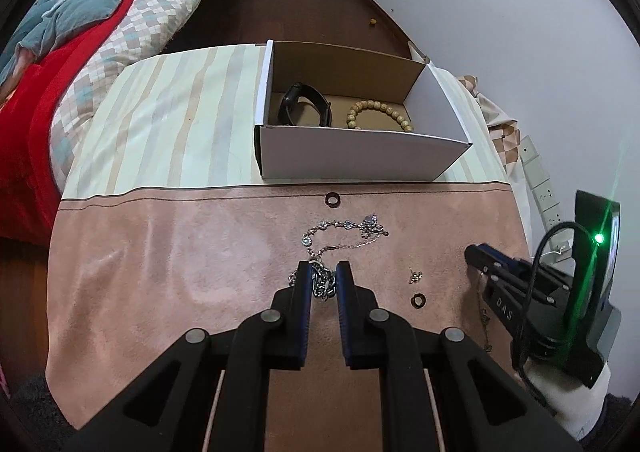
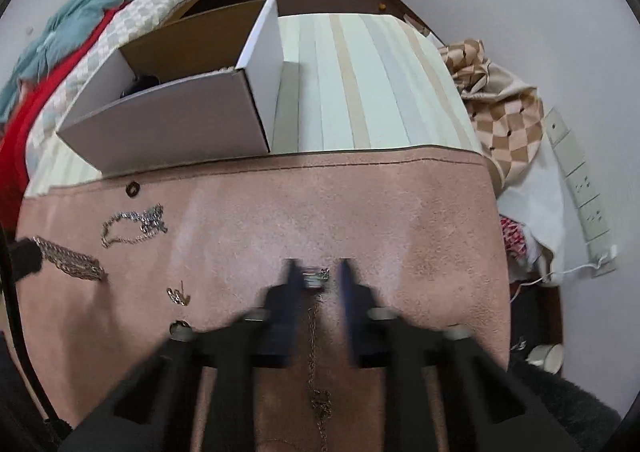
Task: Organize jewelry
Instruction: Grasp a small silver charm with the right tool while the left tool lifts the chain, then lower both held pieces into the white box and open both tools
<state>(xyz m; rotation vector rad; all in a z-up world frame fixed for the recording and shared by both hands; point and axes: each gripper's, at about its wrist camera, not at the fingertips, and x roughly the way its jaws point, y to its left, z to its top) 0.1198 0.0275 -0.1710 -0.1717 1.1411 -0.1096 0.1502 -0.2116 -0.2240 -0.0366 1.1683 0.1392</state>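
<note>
My left gripper (image 1: 323,272) is low on the pink suede mat (image 1: 180,252), its jaws narrowly apart around a heavy silver chain (image 1: 323,284); the chain also shows in the right wrist view (image 2: 68,258). A thin silver necklace (image 1: 344,230) lies just beyond it. My right gripper (image 2: 318,272) is open and blurred, straddling a thin gold chain (image 2: 314,336) with a small silver piece (image 2: 316,276) between the tips. An open white cardboard box (image 1: 352,156) holds a black watch (image 1: 304,104) and a wooden bead bracelet (image 1: 378,114).
Small earrings (image 1: 416,277) and two snap rings (image 1: 332,199) (image 1: 419,300) sit on the mat. A striped cloth (image 2: 360,84) covers the table behind. A bed with red and checked bedding (image 1: 80,52) is at left; a power strip (image 2: 580,180) is on the right wall.
</note>
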